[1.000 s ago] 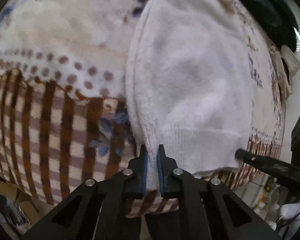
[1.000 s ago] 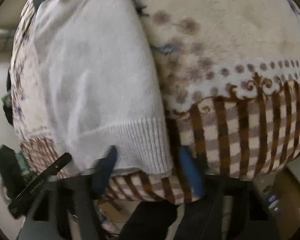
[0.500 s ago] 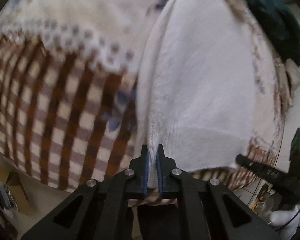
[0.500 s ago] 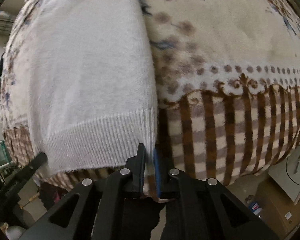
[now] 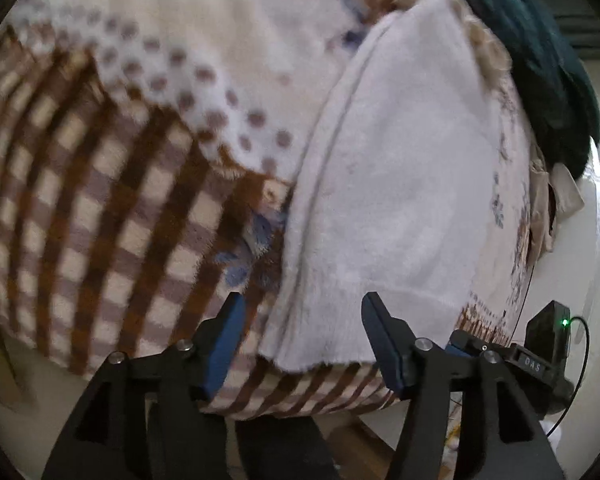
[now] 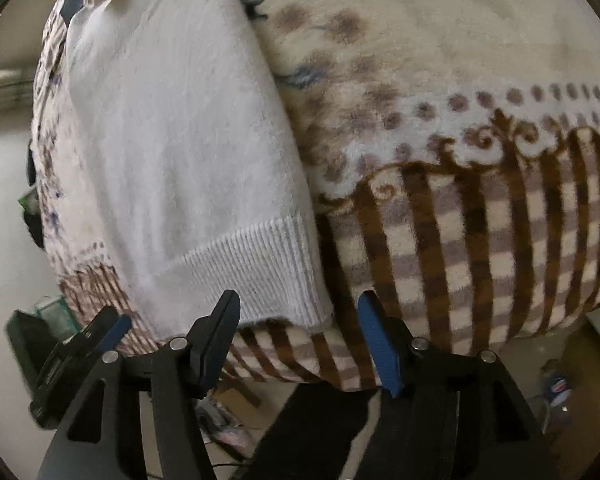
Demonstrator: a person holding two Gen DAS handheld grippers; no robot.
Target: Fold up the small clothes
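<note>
A white knitted garment (image 5: 396, 184) lies folded lengthwise on a patterned blanket, its ribbed hem (image 6: 256, 268) at the near edge. My left gripper (image 5: 300, 332) is open, its fingers either side of the hem's left corner, holding nothing. My right gripper (image 6: 296, 328) is open and empty, straddling the hem's right corner. Each gripper shows in the other's view: the right one at the lower right of the left wrist view (image 5: 512, 356), the left one at the lower left of the right wrist view (image 6: 80, 352).
The cream blanket (image 5: 112, 208) with brown checks and dots covers the table. A dark teal garment (image 5: 540, 60) and beige cloth (image 5: 556, 200) lie at the far right. A cardboard box (image 6: 572, 396) stands on the floor.
Both grippers were shut on the hem's corners half a second ago. Now both have opened and let go, and the garment rests on the blanket.
</note>
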